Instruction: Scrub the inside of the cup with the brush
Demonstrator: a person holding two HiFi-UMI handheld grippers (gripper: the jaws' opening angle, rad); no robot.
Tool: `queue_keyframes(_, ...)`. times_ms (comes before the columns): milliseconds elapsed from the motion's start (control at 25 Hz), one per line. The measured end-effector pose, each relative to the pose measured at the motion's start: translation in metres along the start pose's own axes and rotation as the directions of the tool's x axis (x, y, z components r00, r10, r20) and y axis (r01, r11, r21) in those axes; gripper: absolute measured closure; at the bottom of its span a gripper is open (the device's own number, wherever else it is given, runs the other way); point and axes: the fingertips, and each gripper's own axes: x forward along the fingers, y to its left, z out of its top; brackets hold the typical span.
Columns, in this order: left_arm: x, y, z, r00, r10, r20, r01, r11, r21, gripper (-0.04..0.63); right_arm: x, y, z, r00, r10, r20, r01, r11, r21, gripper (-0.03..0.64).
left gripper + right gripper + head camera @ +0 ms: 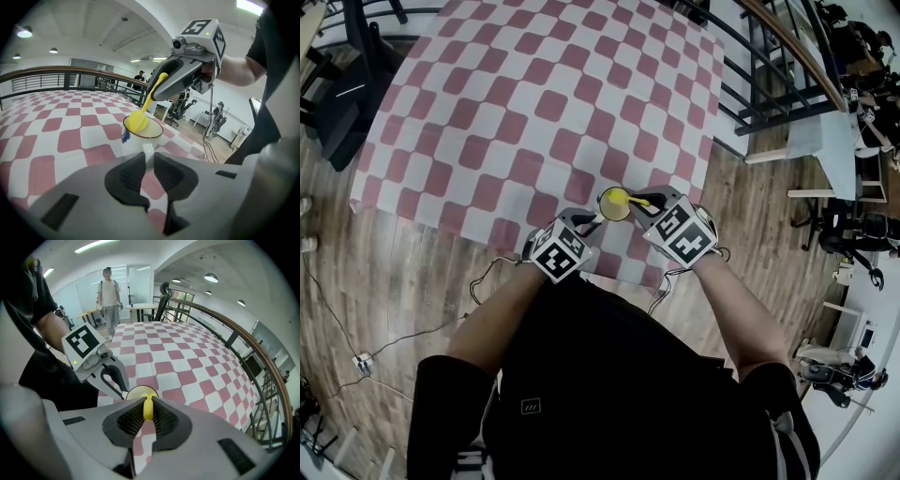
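A white cup stands near the front edge of the checked table, also seen in the left gripper view. My left gripper is shut on the cup's handle; in the head view this gripper sits just left of the cup. The yellow brush has its head down inside the cup and its handle slants up to the right. My right gripper is shut on that yellow handle, with the cup rim just beyond its jaws. The right gripper stands at the cup's right.
A red-and-white checked cloth covers the table, whose near edge is by my body. A dark railing runs along the right. A person stands far behind the table. Cables lie on the wooden floor.
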Motion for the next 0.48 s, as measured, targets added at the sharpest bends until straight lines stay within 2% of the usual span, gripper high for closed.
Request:
queue_keyframes(320,0.002,-0.002,-0.002,1.000,0.000,-0.006,0.000,1.000,0.006,0.535,0.007,0.024,0.016,0.999,0.042,0.022,-0.041,0.998,-0.037,0.574)
queue_keyframes(480,0.002,-0.002,-0.003,1.000,0.001,-0.006,-0.001,1.000,0.001,0.535,0.006,0.037,0.018,0.996,0.089,0.029,-0.087,0.995,-0.037,0.575)
